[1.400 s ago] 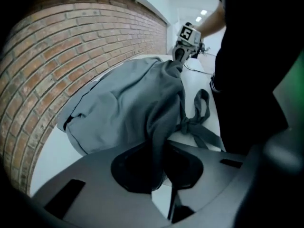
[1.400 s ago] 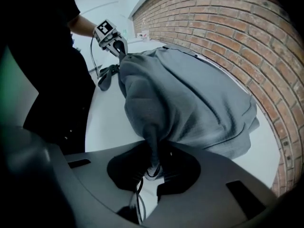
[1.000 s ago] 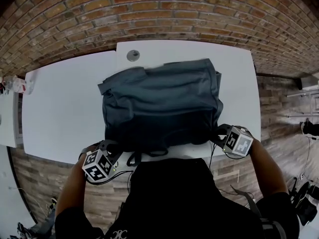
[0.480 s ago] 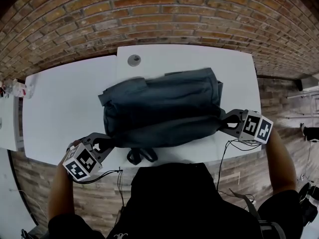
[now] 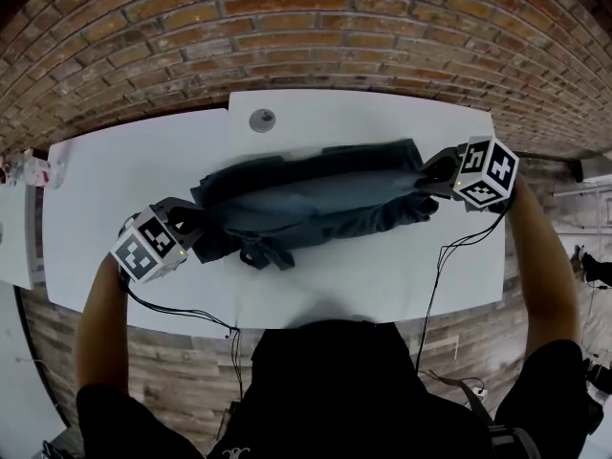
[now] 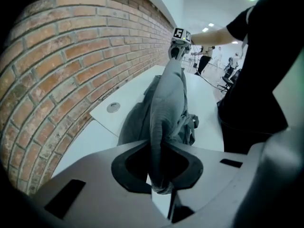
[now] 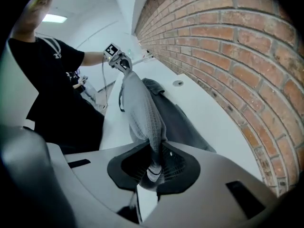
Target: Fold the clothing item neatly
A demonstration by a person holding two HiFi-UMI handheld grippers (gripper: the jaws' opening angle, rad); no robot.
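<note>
Your left tongs (image 6: 160, 177) are clenched on one end of the dark grey-blue fabric garment (image 5: 316, 204), with the cloth bunched tight between the jaws. Your right tongs (image 7: 153, 172) are clamped on the opposite end in the same way, and a pale striped edge shows in their grasp. The garment runs between the two as a long taut band. Its upper fold is raised into a ridge and the rest drapes onto the white counter (image 5: 382, 275). It lies across the counter's middle, parallel to the red brick wall (image 5: 287, 27). A dark cord loop (image 5: 266, 253) hangs from its near edge, close to your left tongs. A small round grey disc (image 5: 261, 120) sits in the counter beyond the garment, apart from it.
</note>
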